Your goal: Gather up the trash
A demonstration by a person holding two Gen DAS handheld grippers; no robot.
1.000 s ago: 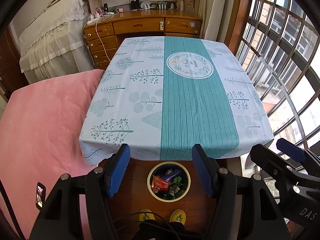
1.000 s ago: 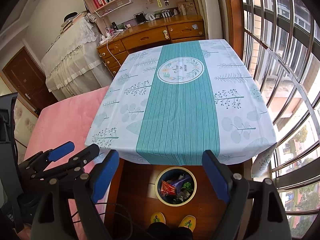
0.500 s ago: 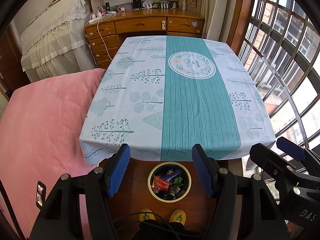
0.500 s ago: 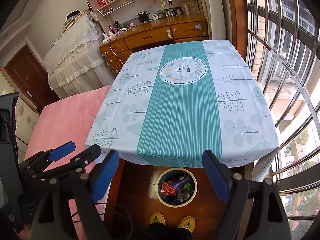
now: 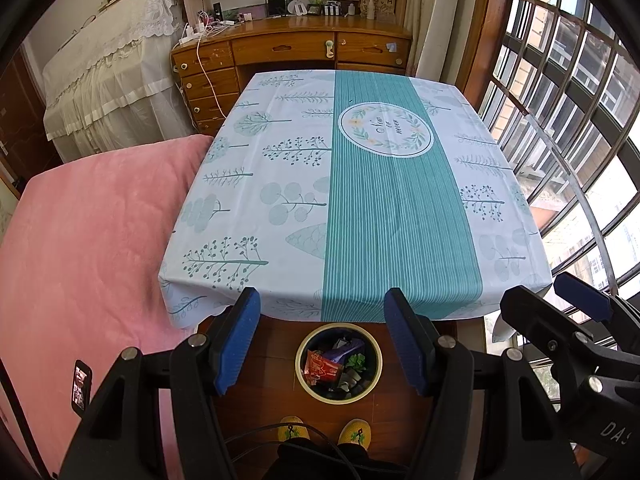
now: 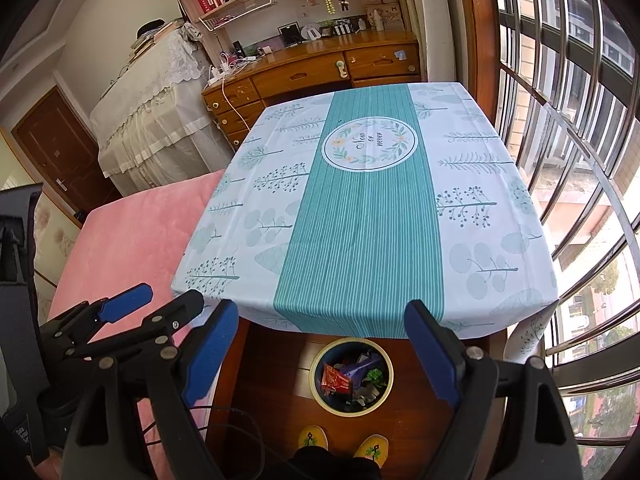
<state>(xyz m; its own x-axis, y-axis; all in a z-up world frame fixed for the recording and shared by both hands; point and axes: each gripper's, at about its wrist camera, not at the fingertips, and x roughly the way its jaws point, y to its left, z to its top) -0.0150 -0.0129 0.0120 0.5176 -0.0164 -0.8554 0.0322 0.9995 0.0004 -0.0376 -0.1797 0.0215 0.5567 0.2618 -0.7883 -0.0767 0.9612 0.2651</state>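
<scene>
A round bin (image 5: 338, 361) (image 6: 351, 376) with a cream rim stands on the wooden floor at the table's near edge. Inside it lie a red wrapper (image 5: 322, 367) (image 6: 336, 380), a purple wrapper and darker scraps. My left gripper (image 5: 322, 338) hangs open high above the bin, nothing between its blue pads. To its right my right gripper (image 6: 322, 346) (image 5: 576, 300) is also open and empty, held wider. The table (image 5: 360, 184) (image 6: 360, 208) wears a white and teal cloth with nothing on top.
A pink bed (image 5: 88, 248) borders the table's left side. A wooden desk (image 5: 288, 52) with small items stands behind the table, a lace-covered cabinet (image 5: 108, 80) left of it. Barred windows (image 5: 560, 92) run along the right. A person's yellow slippers (image 5: 324, 434) stand below the bin.
</scene>
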